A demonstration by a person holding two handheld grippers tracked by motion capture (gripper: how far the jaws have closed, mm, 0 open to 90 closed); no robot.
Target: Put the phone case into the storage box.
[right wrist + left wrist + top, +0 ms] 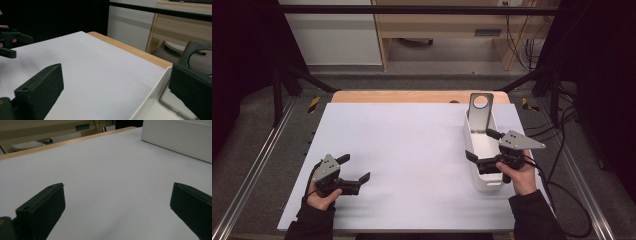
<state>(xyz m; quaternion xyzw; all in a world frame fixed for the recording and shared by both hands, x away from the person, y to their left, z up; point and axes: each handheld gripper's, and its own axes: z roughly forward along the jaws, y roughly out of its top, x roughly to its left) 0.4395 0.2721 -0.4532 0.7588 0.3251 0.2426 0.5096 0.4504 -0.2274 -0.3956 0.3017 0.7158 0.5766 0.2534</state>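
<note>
No readable writing or brand on anything; a hazard-striped marker sits past each far counter corner, no text on either.

Right hand-held gripper (480,150): held from behind by the right hand (520,176), grey plate on top, cable trailing off to the right. Jaws wide apart, nothing between them. It points left-ish across the white bin (475,176), near jaw over the bin's left wall, far jaw over its inside. In the right gripper view the bin rim (150,97) runs between the jaws, w/ the right jaw over the bin's inside.

Metal bracket (480,111): stands in the bin's far end, beyond the right hand-held gripper, tilted, round hole near its top. Its hole shows just behind the right jaw in the right gripper view (197,51). Not touched.

Left hand-held gripper (356,170): low over the counter (412,145), left hand (319,196) wrapped around its rear, jaws wide open, empty, pointing right toward the bin. Bin wall (180,137) lies well ahead of it, to its front right. The two grippers are well apart.
</note>
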